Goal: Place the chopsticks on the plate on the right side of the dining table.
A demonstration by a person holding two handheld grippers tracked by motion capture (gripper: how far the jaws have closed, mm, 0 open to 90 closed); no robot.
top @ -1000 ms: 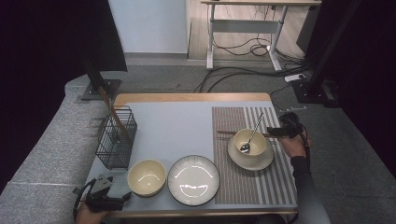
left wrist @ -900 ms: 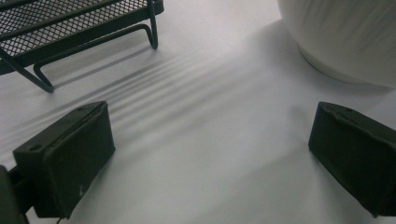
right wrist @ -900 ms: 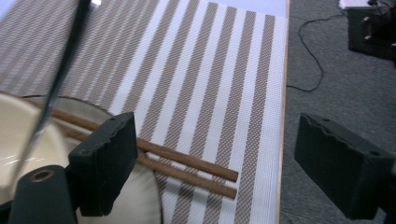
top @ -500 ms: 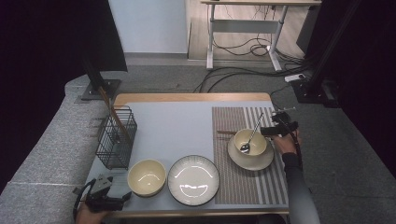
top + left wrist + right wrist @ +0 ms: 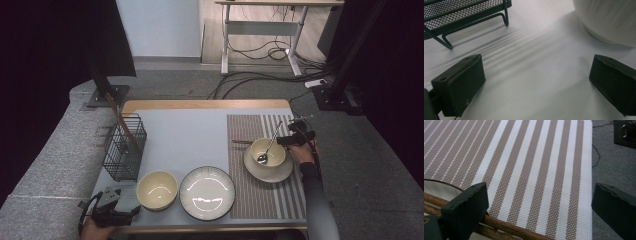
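High view. Right gripper [image 5: 290, 140] at right of centre of the frame, just beside the small bowl [image 5: 268, 151] that sits on a saucer [image 5: 268, 170] on the striped mat [image 5: 265, 195]. A spoon [image 5: 267, 150] rests in that bowl, handle leaning up and to the right, toward the gripper. Wooden chopsticks [image 5: 241, 142] lie on the mat left of the bowl. Its fingers have just been opening; nothing between them. Left gripper [image 5: 131, 212] at lower left on the desk [image 5: 185, 140], near a cream bowl [image 5: 157, 190]; a plate [image 5: 207, 192] next to that. Wire basket [image 5: 124, 147] at left.

Left gripper view. Fingers [image 5: 459, 85] stand wide, bare desk [image 5: 534, 75] between them. Cream bowl [image 5: 609, 20] upper right, wire basket [image 5: 461, 15] upper left.

Right gripper view. Fingers [image 5: 465, 212] wide apart, empty, over the striped mat [image 5: 536, 170]. Chopsticks [image 5: 506, 227] cross the lower left, passing behind the left finger. A pale rim [image 5: 439, 188] at left edge.
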